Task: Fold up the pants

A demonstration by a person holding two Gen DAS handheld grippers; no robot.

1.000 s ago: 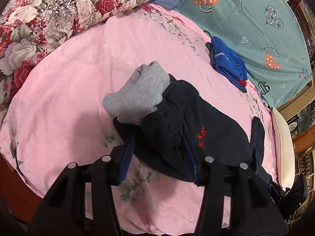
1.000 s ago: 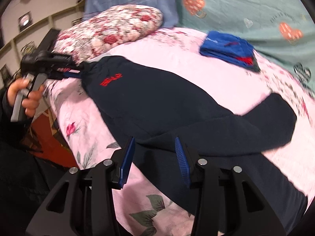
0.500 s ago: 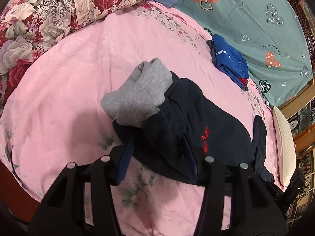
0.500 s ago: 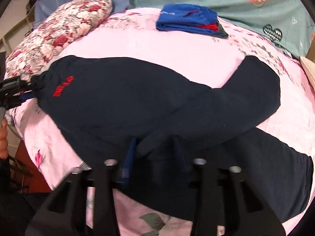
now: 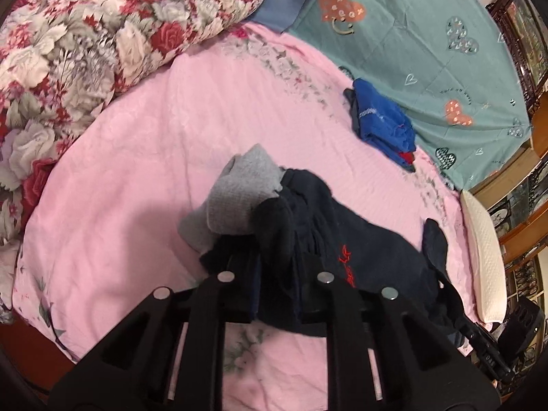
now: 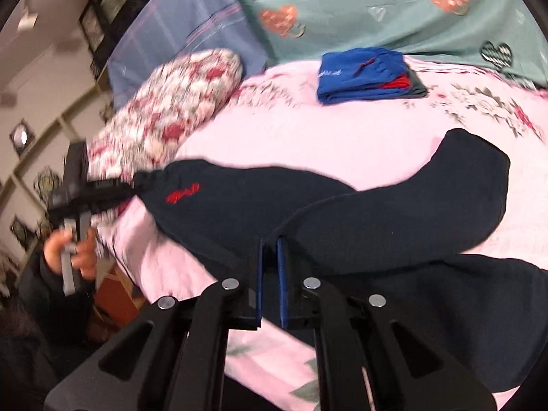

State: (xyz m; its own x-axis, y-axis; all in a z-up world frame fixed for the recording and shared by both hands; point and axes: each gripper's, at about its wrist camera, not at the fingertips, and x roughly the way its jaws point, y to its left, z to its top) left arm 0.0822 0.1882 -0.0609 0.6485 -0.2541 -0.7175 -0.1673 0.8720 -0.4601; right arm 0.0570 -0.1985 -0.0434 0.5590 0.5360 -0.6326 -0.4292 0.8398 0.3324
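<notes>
- Since a second ago, both grippers have closed onto the dark pants [image 6: 342, 212].
- Left gripper [image 5: 277, 294] pinches the waistband.
- Right gripper [image 6: 270, 274] pinches the crotch fold.

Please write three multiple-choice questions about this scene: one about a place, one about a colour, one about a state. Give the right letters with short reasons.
1. Where does the folded blue clothing lie?
A. on the pink bedsheet
B. on the floral quilt
C. under the pants

2. What colour is the logo on the dark pants?
A. white
B. red
C. yellow

3. How is the right gripper?
A. wide open
B. out of view
C. shut on the pants

Answers: A, the sheet surrounds it; B, red stitching shows; C, its fingers pinch the dark fabric.
</notes>
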